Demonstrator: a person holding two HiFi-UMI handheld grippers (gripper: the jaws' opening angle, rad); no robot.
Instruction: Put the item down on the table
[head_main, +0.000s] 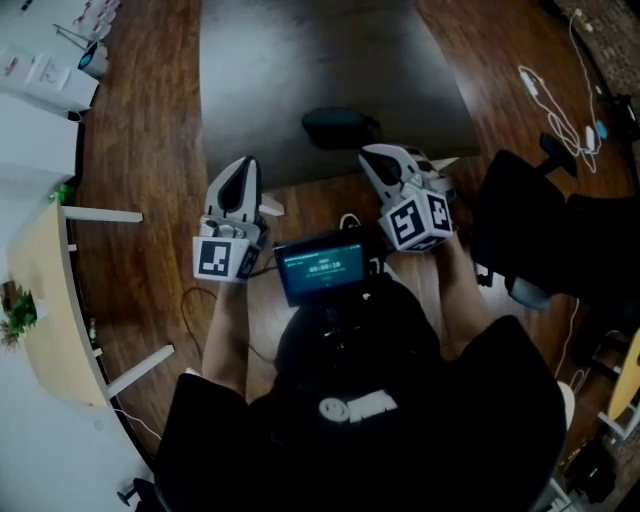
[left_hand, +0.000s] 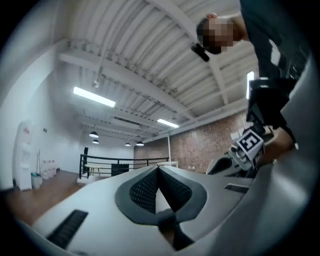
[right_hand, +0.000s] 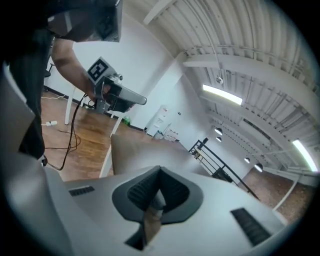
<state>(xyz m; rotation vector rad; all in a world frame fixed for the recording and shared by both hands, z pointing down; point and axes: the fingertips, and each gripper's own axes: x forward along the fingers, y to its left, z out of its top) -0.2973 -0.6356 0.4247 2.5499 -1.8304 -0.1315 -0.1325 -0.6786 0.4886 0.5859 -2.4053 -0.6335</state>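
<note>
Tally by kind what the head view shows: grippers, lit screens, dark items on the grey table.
Grippers: 2, left gripper, right gripper
Lit screen: 1
Dark item on the grey table: 1
Total: 4

dark table (head_main: 300, 60) open ahead, black object (head_main: 338, 127) at near edge, chair (head_main: 530, 220) right
</note>
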